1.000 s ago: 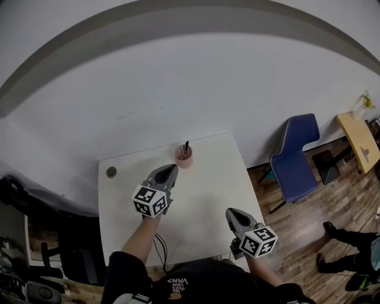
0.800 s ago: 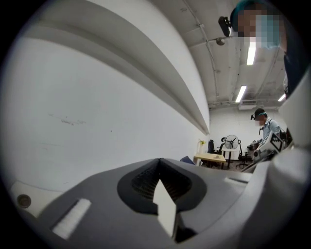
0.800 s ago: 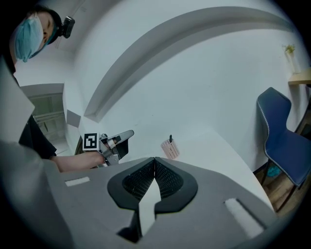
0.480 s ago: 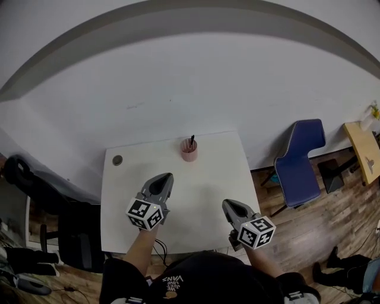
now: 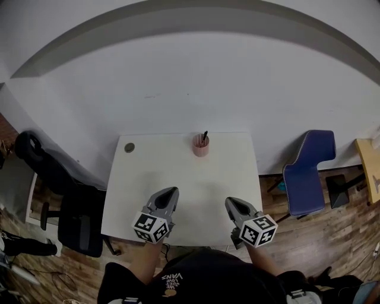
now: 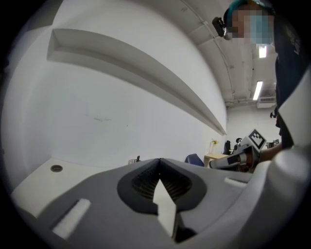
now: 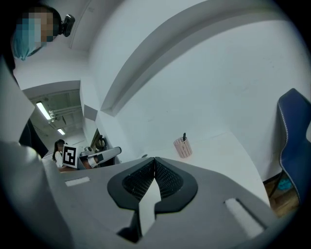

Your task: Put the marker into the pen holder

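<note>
A white table (image 5: 178,169) stands against a plain white wall (image 5: 190,83) that carries a long grey ledge (image 5: 178,18) high up. A blue chair (image 5: 309,175) stands just beside the table on one side and a black office chair (image 5: 59,196) on the other, both on a wooden plank floor (image 5: 350,243). A pale wooden side table (image 5: 369,169) shows at the far right edge, and strip lights (image 6: 257,90) glow on the ceiling.

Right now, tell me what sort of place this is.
Probably an office or lab workroom: a plain white desk with a pen holder holding a marker, flanked by a blue chair and a black office chair.
</note>
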The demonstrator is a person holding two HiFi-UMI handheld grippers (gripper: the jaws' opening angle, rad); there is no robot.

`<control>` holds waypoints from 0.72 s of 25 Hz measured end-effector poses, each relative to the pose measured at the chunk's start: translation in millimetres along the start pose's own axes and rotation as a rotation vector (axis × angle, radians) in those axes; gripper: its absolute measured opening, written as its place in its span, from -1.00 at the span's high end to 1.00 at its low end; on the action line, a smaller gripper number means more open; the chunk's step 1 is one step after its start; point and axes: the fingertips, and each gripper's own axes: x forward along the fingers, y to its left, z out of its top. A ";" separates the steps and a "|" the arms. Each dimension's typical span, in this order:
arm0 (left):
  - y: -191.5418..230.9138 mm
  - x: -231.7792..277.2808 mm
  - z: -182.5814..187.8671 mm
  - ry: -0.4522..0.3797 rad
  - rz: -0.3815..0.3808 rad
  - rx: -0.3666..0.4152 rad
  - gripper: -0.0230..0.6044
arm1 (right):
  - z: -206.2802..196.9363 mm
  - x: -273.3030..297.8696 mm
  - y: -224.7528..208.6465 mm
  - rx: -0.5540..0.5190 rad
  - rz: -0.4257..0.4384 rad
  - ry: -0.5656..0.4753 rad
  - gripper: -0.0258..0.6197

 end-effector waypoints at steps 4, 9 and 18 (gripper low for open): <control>-3.5 -20.4 -8.8 -0.015 0.052 -0.037 0.76 | -3.4 -0.1 1.8 -0.011 0.027 0.004 0.92; -9.2 -42.6 -17.2 -0.026 0.114 -0.074 0.76 | -6.3 0.1 1.5 -0.016 0.045 0.010 0.92; -24.1 -70.8 -31.2 -0.044 0.192 -0.112 0.76 | -16.8 -0.9 5.6 -0.034 0.074 0.032 0.92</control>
